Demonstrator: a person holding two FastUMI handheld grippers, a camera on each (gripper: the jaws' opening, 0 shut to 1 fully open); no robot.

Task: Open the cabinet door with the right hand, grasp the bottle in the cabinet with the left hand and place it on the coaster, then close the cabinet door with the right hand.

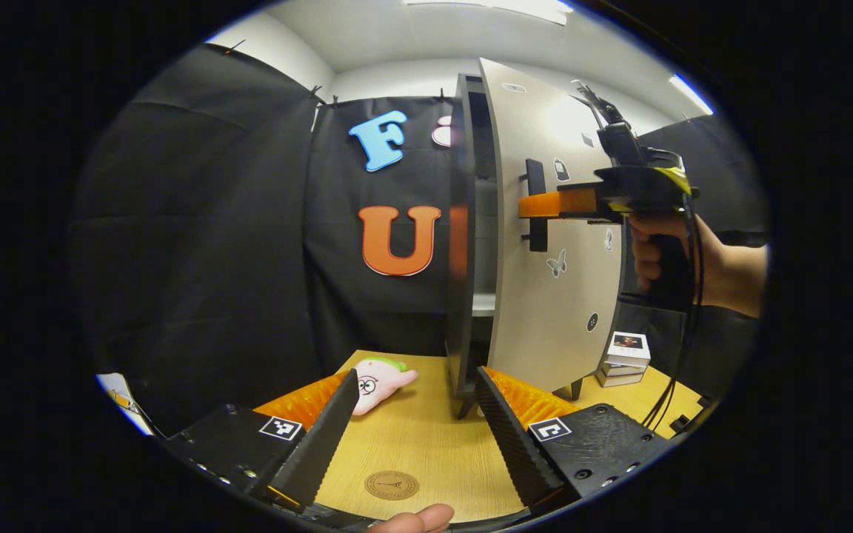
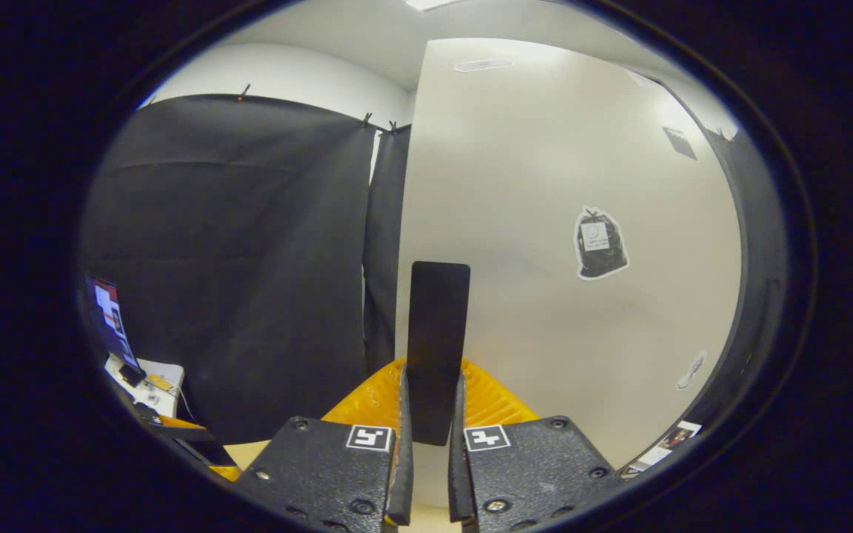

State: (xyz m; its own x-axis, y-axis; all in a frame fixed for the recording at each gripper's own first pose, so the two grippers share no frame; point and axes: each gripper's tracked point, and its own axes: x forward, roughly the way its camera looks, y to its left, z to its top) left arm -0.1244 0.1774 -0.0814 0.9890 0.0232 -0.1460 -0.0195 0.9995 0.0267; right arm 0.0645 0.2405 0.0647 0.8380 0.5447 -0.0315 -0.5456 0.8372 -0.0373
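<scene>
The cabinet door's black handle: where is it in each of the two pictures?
Left gripper view: the handle is right of centre on the pale cabinet door, with the right gripper closed on it.
Right gripper view: the handle stands at bottom centre, pinched between the fingers.
Shared landmark: the bag sticker.

— What's the room like from where you stand?

— Black cloth (image 1: 197,244) hangs as the wall across the left and middle of the left gripper view, pinned along its top edge. Above it, white wall (image 1: 278,52) and a white ceiling (image 1: 412,33).

— Lights?

— A bright ceiling light (image 1: 523,7) at the top edge, another strip (image 1: 689,92) at upper right.

— And below?

— A pale wooden table (image 1: 426,437) across the bottom centre. In the right gripper view, lower left, a small white desk (image 2: 156,377) with a lit screen (image 2: 106,314) beside the cloth.
</scene>
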